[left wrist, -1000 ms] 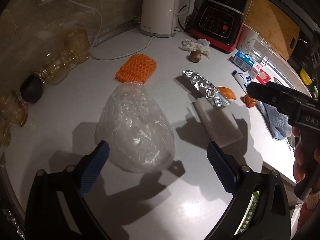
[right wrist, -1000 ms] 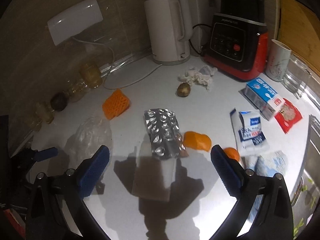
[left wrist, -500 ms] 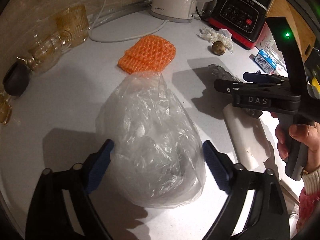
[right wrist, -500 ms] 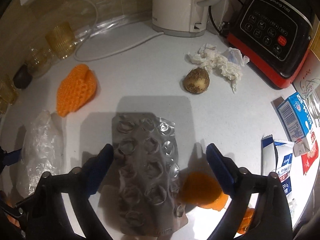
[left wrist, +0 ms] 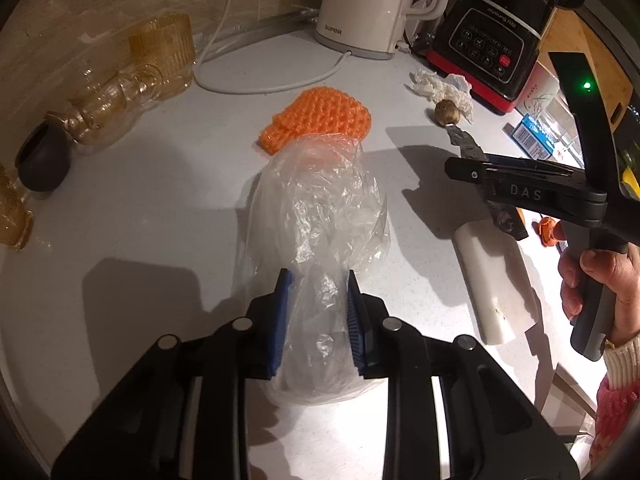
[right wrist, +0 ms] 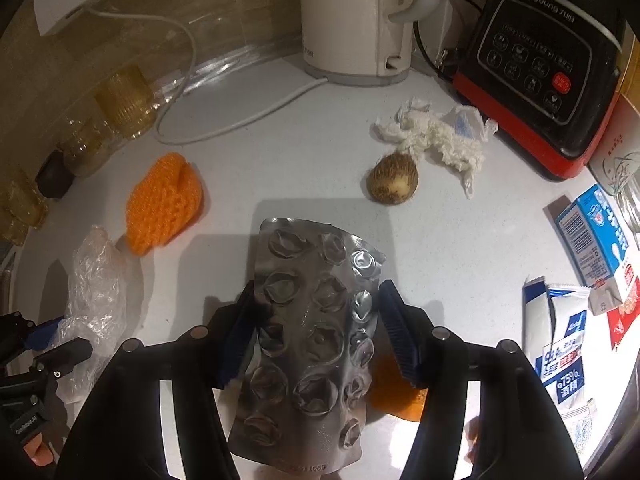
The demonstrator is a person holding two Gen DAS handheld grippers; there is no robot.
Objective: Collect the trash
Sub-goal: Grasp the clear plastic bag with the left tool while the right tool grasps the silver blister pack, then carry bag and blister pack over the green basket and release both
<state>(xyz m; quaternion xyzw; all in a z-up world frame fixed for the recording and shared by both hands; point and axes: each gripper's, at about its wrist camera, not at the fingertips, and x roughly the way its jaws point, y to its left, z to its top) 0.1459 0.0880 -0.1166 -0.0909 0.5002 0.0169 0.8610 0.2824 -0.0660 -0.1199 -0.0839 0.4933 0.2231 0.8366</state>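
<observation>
Left gripper [left wrist: 316, 280] pinches plastic bag [left wrist: 320, 216] (right gripper [right wrist: 318, 292] clamps blister pack [right wrist: 312, 320]).

Beyond the jaws, a white kettle [left wrist: 370, 4] reads "SUPOR" at its base. The black blender [left wrist: 492, 36] beside it reads "joyoung". The right gripper [left wrist: 524, 196] body reads "DAS".

My right gripper [left wrist: 460, 168] shows only side-on from the left camera, so I cannot tell there how its jaws stand. It hides most of the blister pack [left wrist: 464, 142] — just a silver corner pokes out. From the right camera, that pack [right wrist: 308, 332] covers part of the orange peel [right wrist: 394, 394]. The kettle [right wrist: 352, 16] and blender [right wrist: 548, 60] — both cut off at the top edge.
</observation>
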